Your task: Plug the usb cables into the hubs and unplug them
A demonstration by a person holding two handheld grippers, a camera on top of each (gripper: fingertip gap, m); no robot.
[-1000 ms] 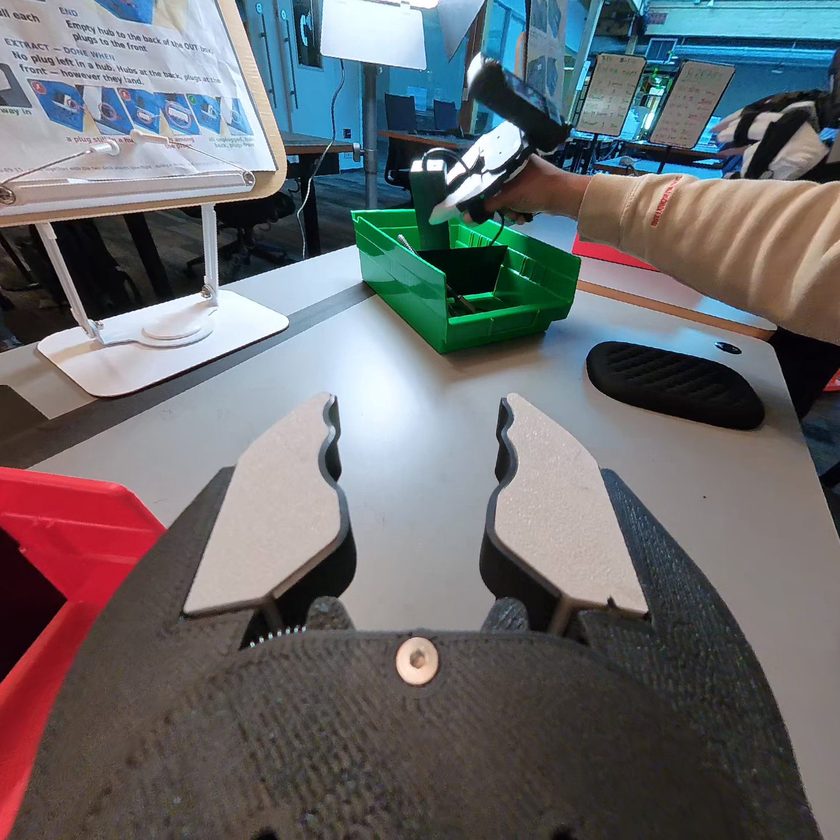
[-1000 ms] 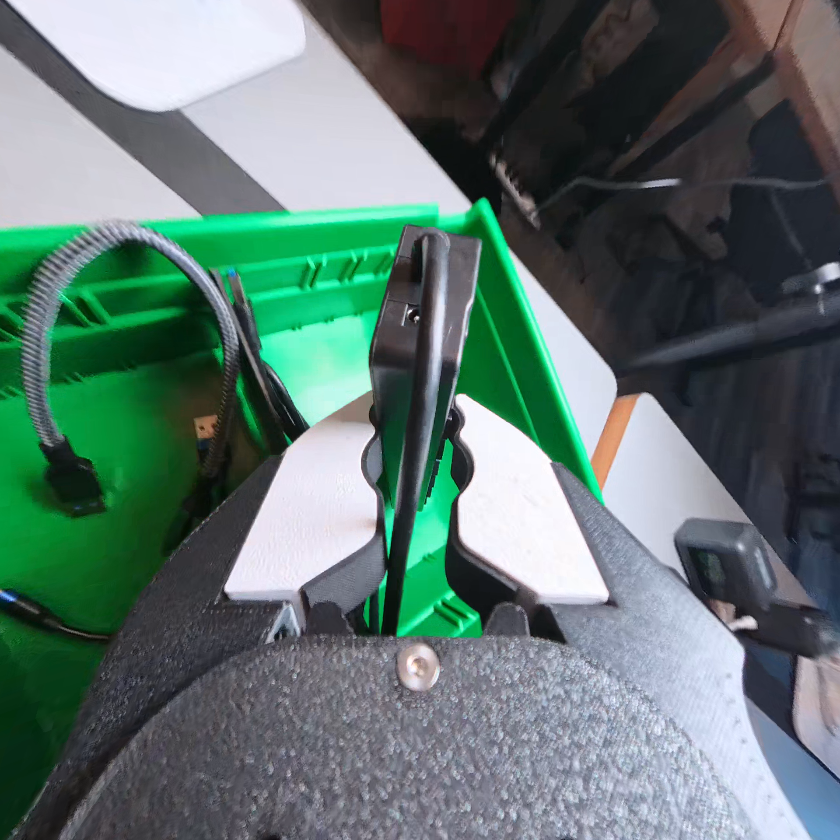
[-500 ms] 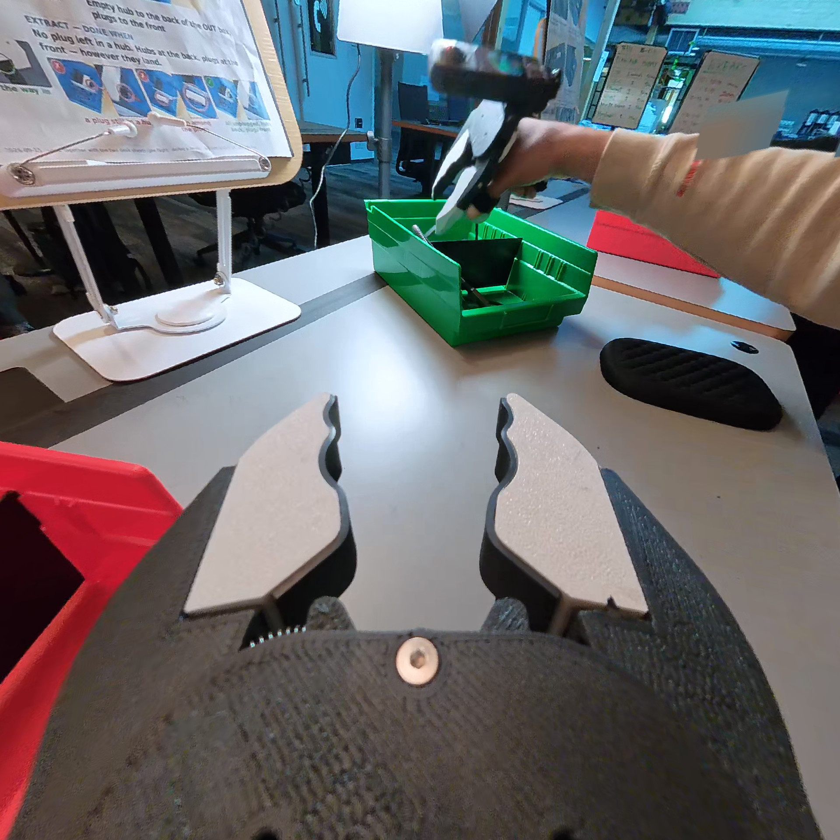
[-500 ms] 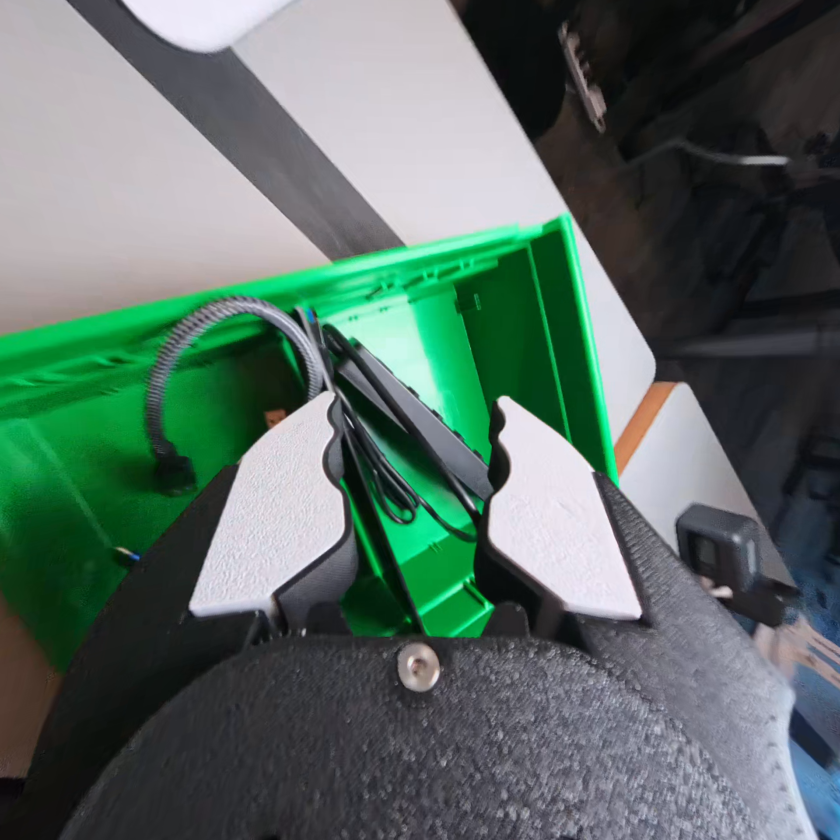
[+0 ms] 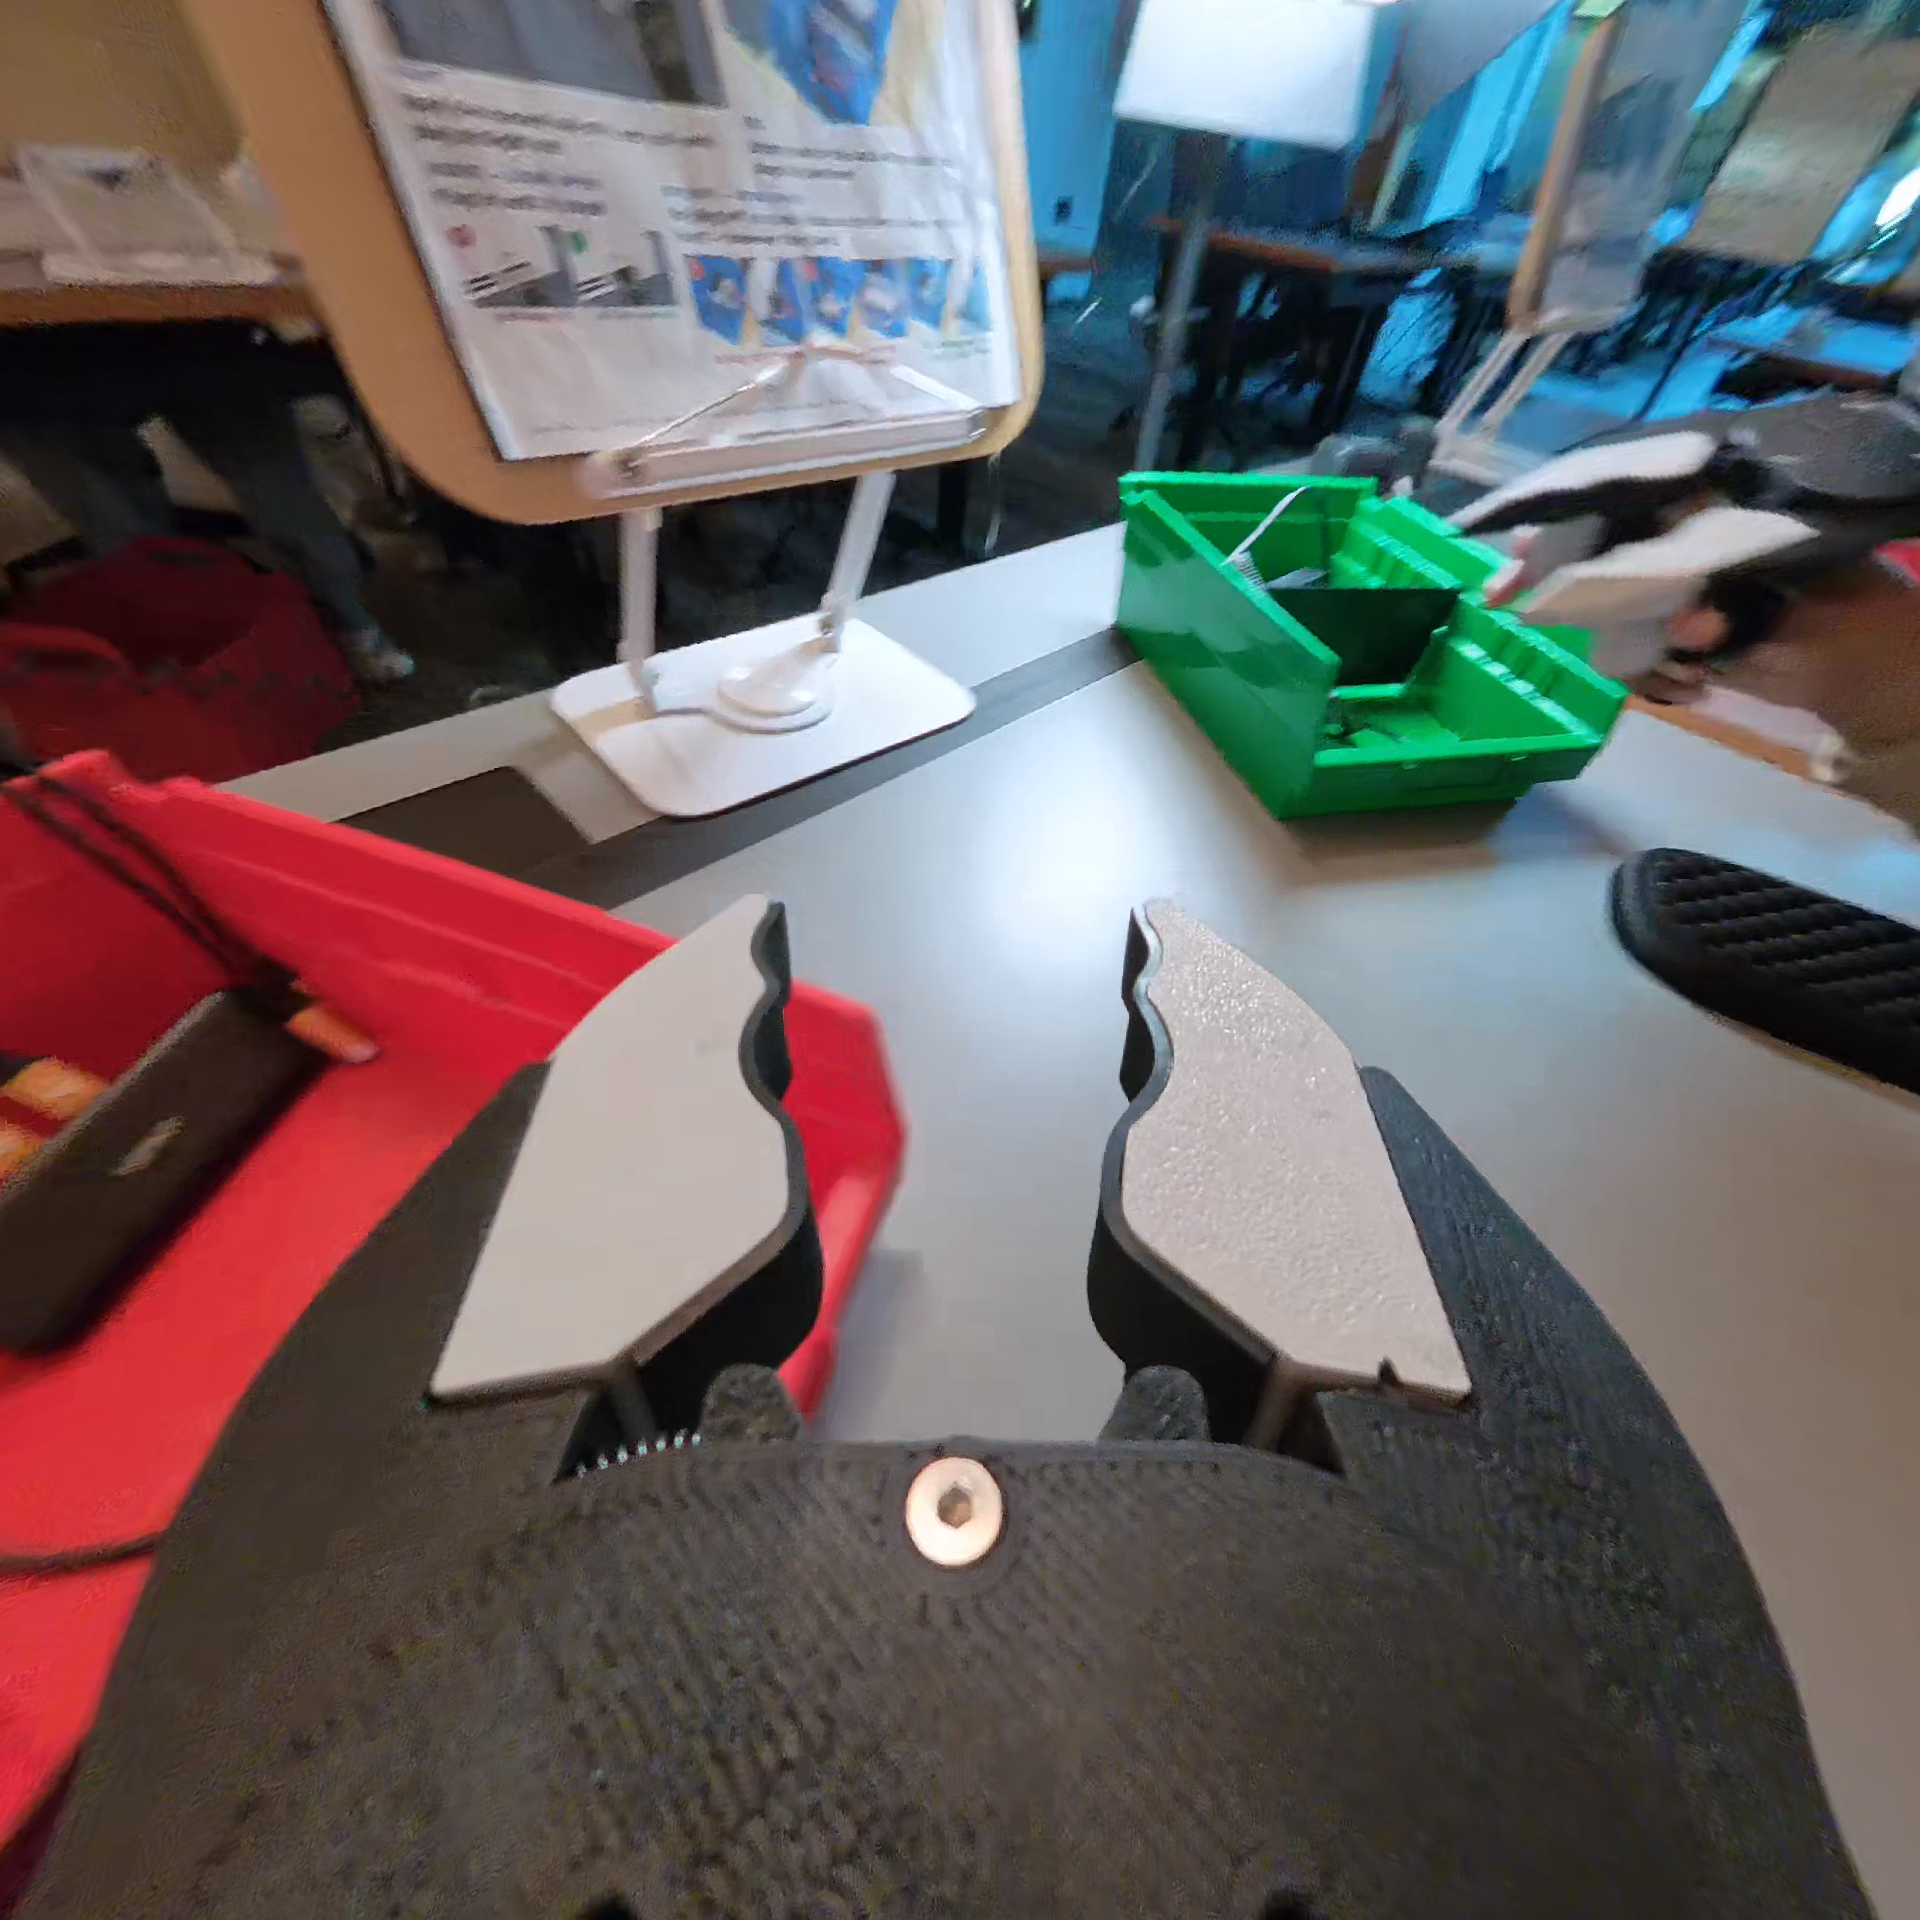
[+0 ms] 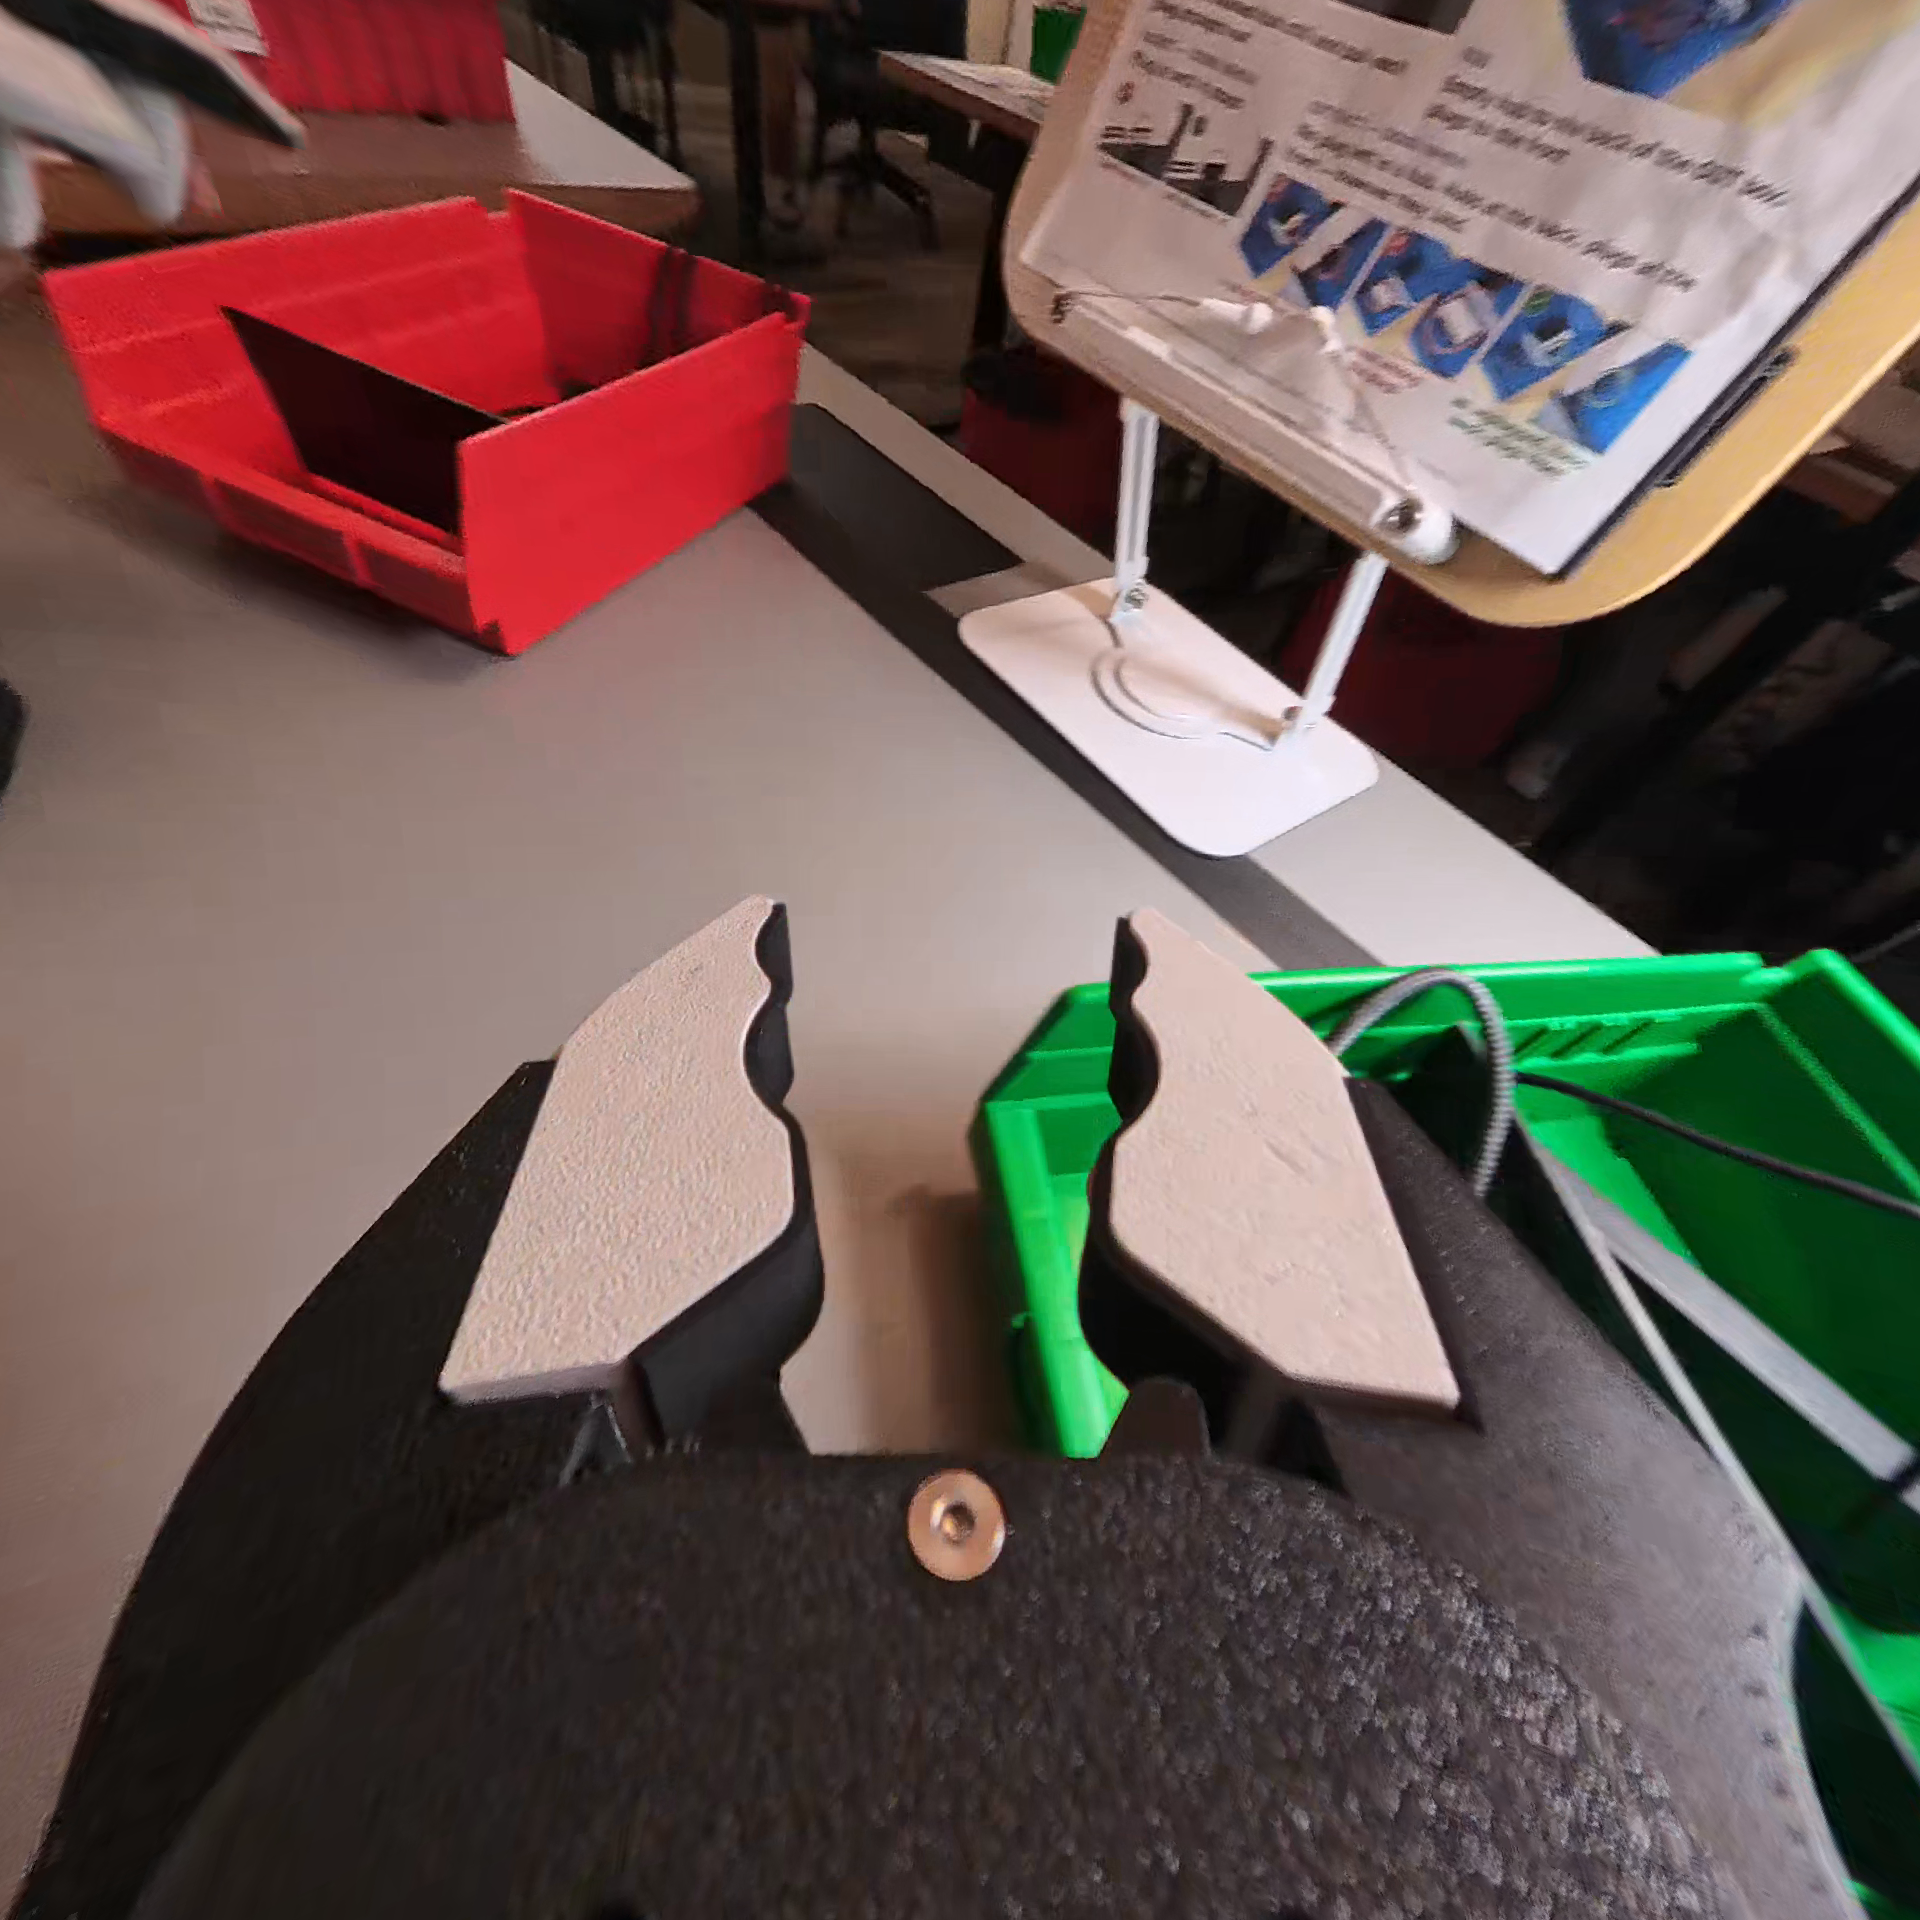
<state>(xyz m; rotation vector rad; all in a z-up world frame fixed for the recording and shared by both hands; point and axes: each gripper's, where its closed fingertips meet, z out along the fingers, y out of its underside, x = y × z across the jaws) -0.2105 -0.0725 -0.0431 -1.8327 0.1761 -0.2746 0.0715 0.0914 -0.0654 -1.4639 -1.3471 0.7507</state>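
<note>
White instruction sheet (image 5: 717,208) on stand, text blurred | both grippers' jaws spread, empty

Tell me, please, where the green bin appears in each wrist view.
Left wrist view: green bin sits upper right, far across the table.
Right wrist view: green bin sits lower right, partly behind the right finger.
Shared landmark: the white stand base.

You can see printed text only on the white illustrated instruction sheet (image 5: 717,218) clipped to the tan rounded board (image 6: 1621,566) at the table's far edge; it is blurred.
</note>
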